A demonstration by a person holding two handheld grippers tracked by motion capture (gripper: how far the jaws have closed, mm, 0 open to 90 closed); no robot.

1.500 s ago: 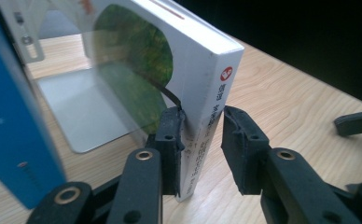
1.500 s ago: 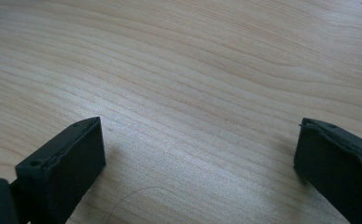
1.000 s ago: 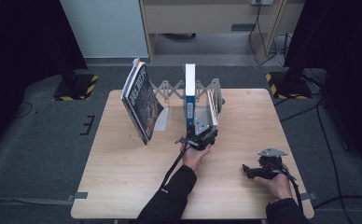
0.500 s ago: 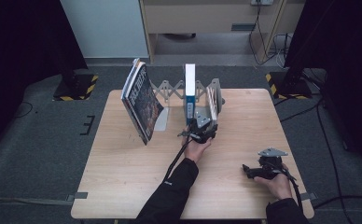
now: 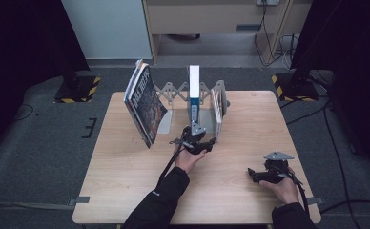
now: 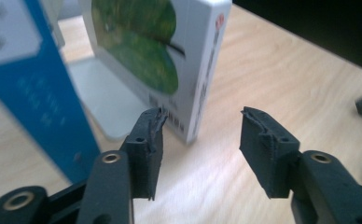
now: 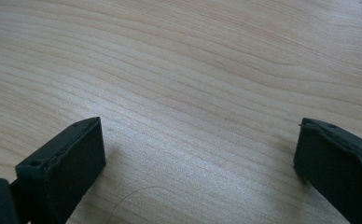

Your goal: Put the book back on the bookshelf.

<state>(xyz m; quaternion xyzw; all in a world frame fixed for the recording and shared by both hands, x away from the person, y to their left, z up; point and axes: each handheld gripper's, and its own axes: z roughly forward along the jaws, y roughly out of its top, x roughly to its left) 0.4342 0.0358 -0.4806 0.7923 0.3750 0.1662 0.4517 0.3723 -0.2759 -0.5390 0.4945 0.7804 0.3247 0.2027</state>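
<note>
A person at a wooden table (image 5: 126,191) holds a two-jaw gripper in each hand, the left one just in front of a row of upright books.

From above, the left gripper (image 5: 196,139) sits near the middle of the table, right at the near edge of a white book with a green leaf cover (image 6: 170,60). That book stands upright in an expanding metal book rack (image 5: 173,93), beside a blue-and-white book (image 5: 193,93). A dark-covered book (image 5: 145,105) leans at the rack's left end. In the left gripper view, the jaws have just been opening; they stand apart with bare table between them, one tip just at the white book's lower corner, gripping nothing. The right gripper (image 5: 264,172) rests near the table's right front, well apart from the books, jaws wide open over bare wood.
</note>
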